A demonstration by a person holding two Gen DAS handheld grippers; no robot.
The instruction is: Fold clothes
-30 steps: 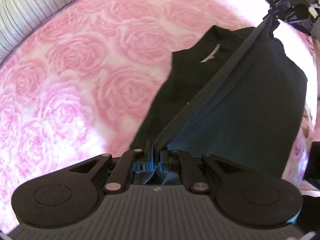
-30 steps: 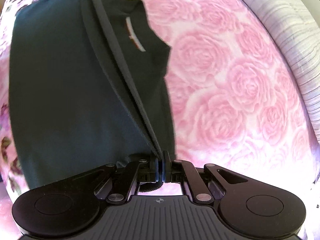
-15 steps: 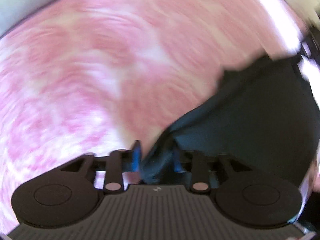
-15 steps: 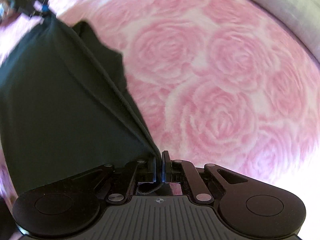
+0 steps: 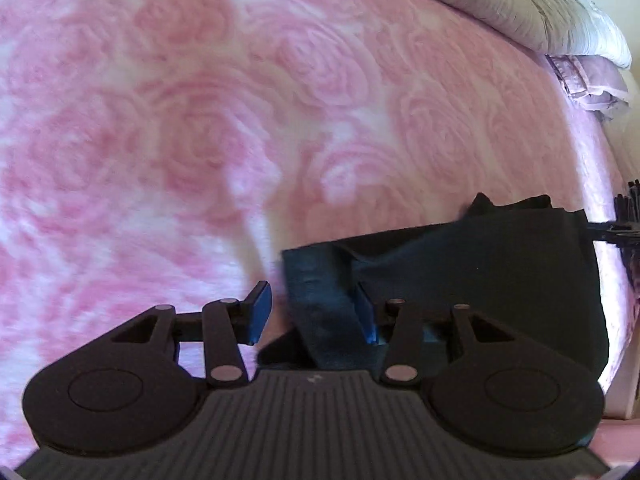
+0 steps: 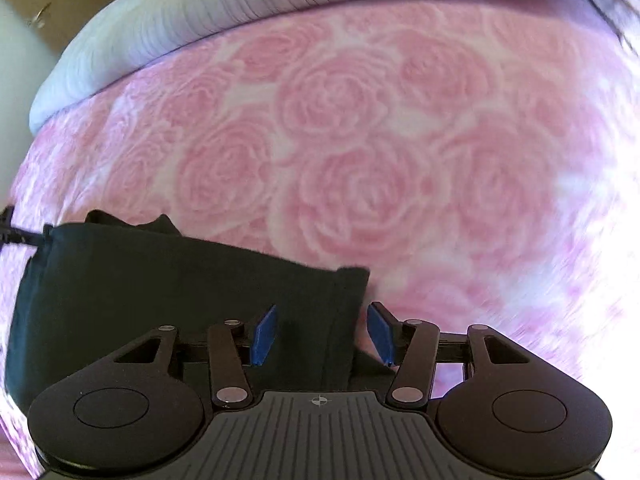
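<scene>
Both the left gripper (image 5: 312, 312) and the right gripper (image 6: 322, 334) have just been opening their jaws, releasing the dark garment (image 6: 160, 280), which lies slack between them on the rose-print bed (image 6: 360, 140); this fold looks laid.

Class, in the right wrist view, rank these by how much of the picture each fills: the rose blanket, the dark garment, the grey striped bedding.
1. Rose blanket, largest.
2. Dark garment.
3. Grey striped bedding. It lies farther away, so its true size is unsure.

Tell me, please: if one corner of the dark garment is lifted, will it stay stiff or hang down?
Probably it hangs: the dark garment lies in soft folded layers on the rose blanket. It looks thin, so likely light. Its edge curls limply, so pushing would likely bunch it.
</scene>
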